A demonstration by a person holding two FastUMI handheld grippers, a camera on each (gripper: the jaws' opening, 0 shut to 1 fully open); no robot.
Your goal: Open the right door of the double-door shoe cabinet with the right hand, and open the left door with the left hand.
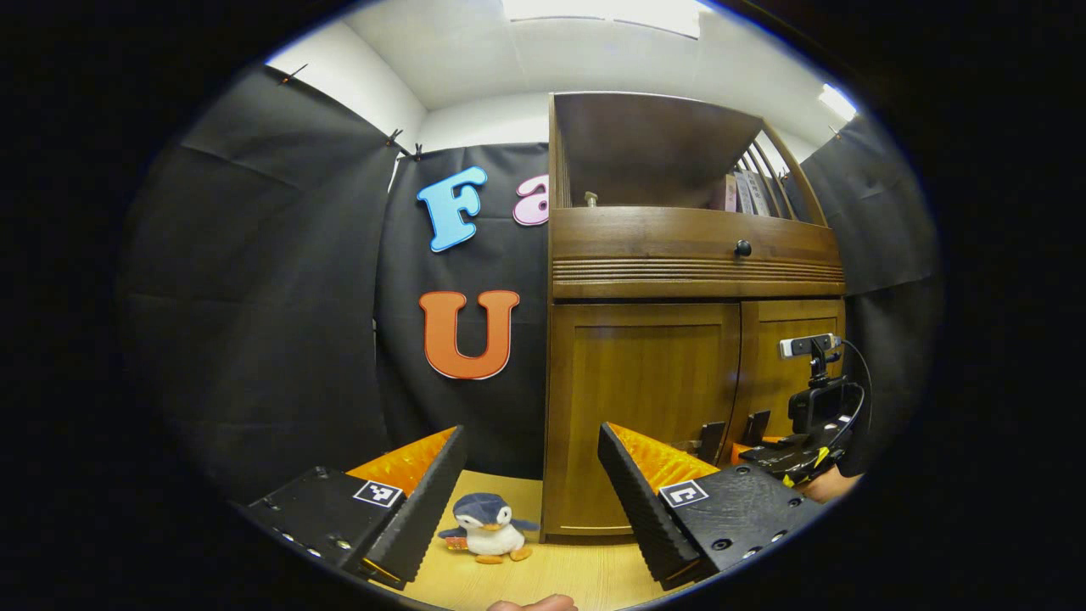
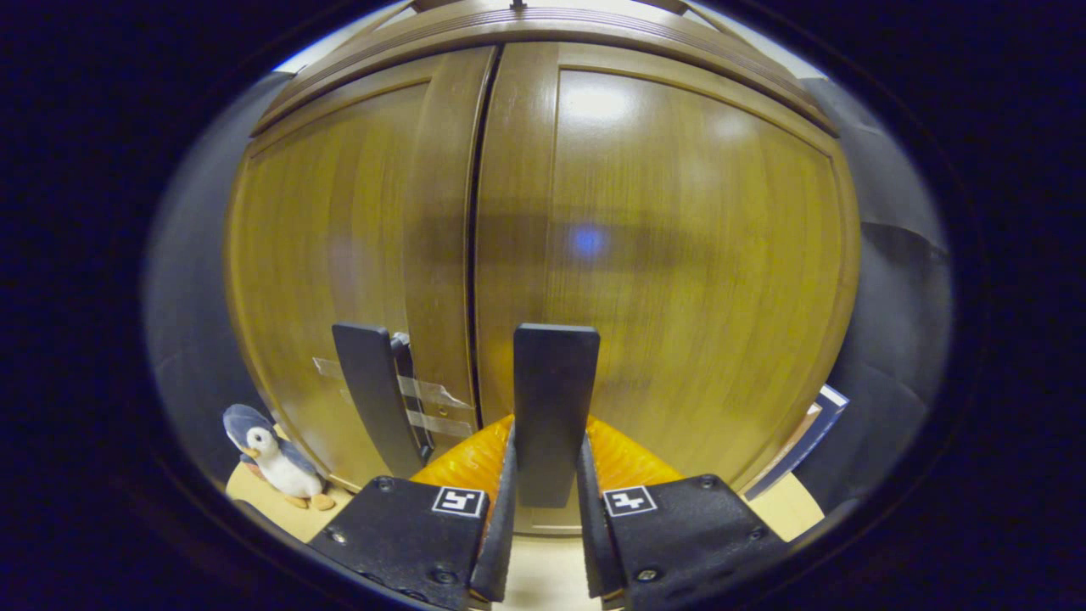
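The left hand-held gripper point(image 1: 530, 488) hangs with its fingers spread wide and nothing between them, while the right hand-held gripper point(image 2: 547, 509) has both fingers pressed on an upright flat handle point(image 2: 556, 399), a hand point(image 1: 821, 485) holding it.

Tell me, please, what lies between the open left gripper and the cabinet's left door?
In the left gripper view, only bare wooden floor lies between the left gripper and the left door; the toy penguin sits off to the side.
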